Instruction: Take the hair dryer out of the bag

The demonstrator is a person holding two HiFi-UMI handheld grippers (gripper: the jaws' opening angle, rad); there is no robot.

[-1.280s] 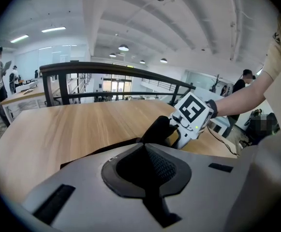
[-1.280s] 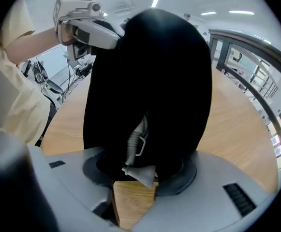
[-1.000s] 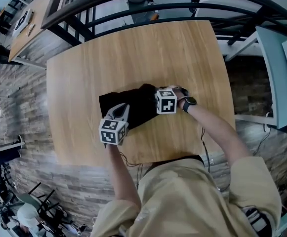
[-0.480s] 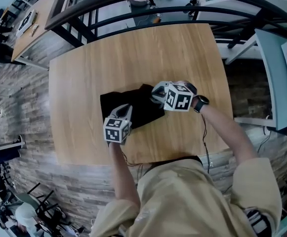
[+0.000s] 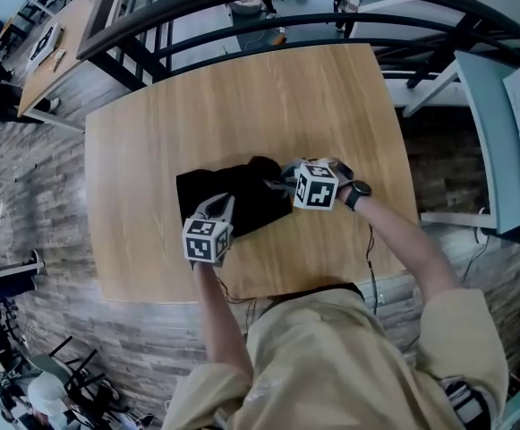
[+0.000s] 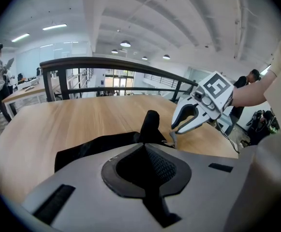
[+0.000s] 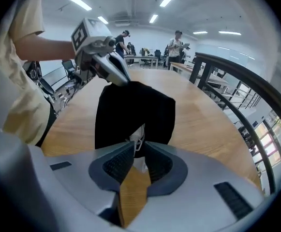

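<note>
Your left tongs are closed on the near edge of the black bag. The black cloth sits right at their tips, so they grip the bag. The bag lies on the wooden bench, near its front half, and one fold of it stands up on the side of your right hand.

Your right tongs point at that raised side. They have just been closing and then opening a very little again. Between their tips they pinch a small pale piece on a thin cord, which runs back to the bag. The tips are just beside the cloth.

The hair dryer itself does not show in any view. I cannot tell if the pale piece belongs to it.
</note>
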